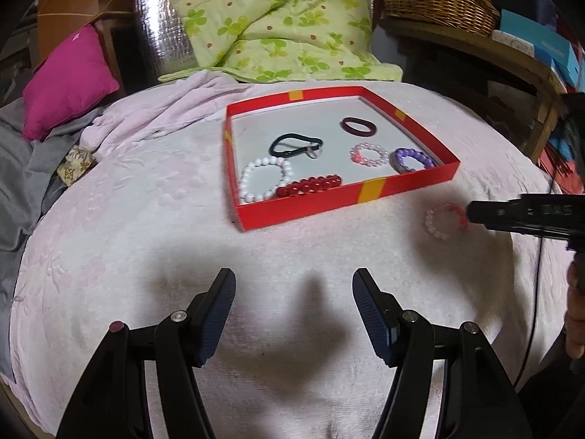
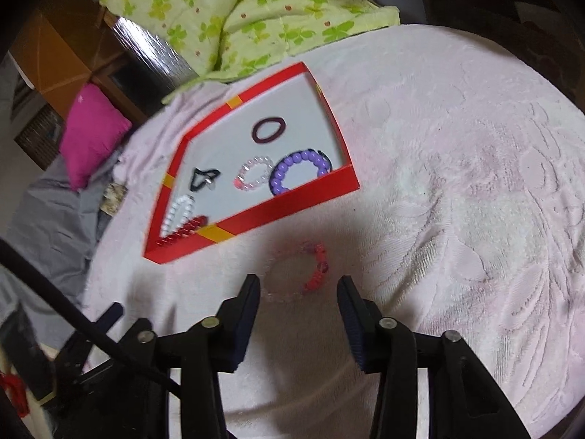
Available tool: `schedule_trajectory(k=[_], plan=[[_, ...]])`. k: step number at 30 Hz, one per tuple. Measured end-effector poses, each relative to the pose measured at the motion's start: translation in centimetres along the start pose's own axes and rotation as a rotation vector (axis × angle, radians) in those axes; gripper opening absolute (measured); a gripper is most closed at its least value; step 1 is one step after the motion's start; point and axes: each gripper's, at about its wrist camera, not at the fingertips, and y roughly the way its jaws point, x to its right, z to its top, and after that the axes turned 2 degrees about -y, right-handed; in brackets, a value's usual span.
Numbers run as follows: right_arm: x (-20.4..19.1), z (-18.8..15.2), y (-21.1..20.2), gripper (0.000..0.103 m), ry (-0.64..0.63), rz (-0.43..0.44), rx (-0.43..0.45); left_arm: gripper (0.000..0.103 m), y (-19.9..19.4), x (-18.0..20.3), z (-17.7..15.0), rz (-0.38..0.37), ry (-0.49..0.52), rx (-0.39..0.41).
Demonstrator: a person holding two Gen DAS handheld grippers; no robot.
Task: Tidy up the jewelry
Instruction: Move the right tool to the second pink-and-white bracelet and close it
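A red tray [image 1: 413, 189] [image 2: 292, 205] lies on the pale pink blanket and holds several bracelets and hair ties: white beads [image 1: 265, 179], red beads [image 1: 309, 184], a black tie [image 1: 292, 144], a clear pink bracelet [image 1: 370, 153], purple beads [image 2: 299, 172] and a maroon band [image 2: 268, 130]. A clear and red bead bracelet [image 2: 303, 272] [image 1: 446, 221] lies on the blanket outside the tray's near right corner. My right gripper [image 2: 298, 287] is open, its fingers either side of this bracelet. My left gripper [image 1: 294, 285] is open and empty over bare blanket.
A green floral quilt [image 1: 270, 18] and a magenta pillow [image 1: 69, 80] lie behind the tray. A wicker basket [image 1: 438, 0] stands on a wooden shelf at the right. Grey cloth [image 1: 22, 183] is bunched at the left.
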Motion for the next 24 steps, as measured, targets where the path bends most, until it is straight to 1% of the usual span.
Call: schedule_trajectory(k=[1, 3, 5, 8, 11, 13, 15, 21, 24], plan=[[-0.2, 0.0, 0.4, 0.043, -0.009, -0.027, -0.008, 0.067, 0.0, 0.2, 0.0, 0.0, 0.006, -0.002], [-0.3, 0.1, 1.0, 0.043, -0.018, -0.051, -0.019, 0.067, 0.1, 0.4, 0.0, -0.001, 0.014, -0.008], [-0.5, 0.3, 1.6, 0.04, -0.026, -0.065, -0.03, 0.067, 0.1, 0.6, -0.1, -0.002, 0.019, -0.013], [-1.1, 0.5, 2.7, 0.038, -0.065, -0.121, -0.039, 0.067, 0.1, 0.6, -0.1, -0.003, 0.026, -0.016], [-1.7, 0.7, 3.3, 0.033, -0.102, -0.164, -0.032, 0.067, 0.2, 0.5, -0.2, 0.002, 0.023, -0.023], [-2.0, 0.8, 3.5, 0.023, -0.124, -0.196, -0.027, 0.067, 0.3, 0.3, -0.1, 0.004, 0.017, -0.028], [-2.5, 0.6, 3.7, 0.02, -0.163, -0.232, -0.021, 0.067, 0.4, 0.2, -0.1, 0.005, 0.012, -0.032], [-3.6, 0.1, 3.8, 0.009, -0.233, -0.276, -0.003, 0.067, 0.4, 0.3, 0.0, 0.001, 0.004, -0.035], [-3.9, -0.1, 3.8, 0.009, -0.245, -0.283, 0.002, 0.067, 0.4, 0.4, 0.0, 0.001, 0.01, -0.034]])
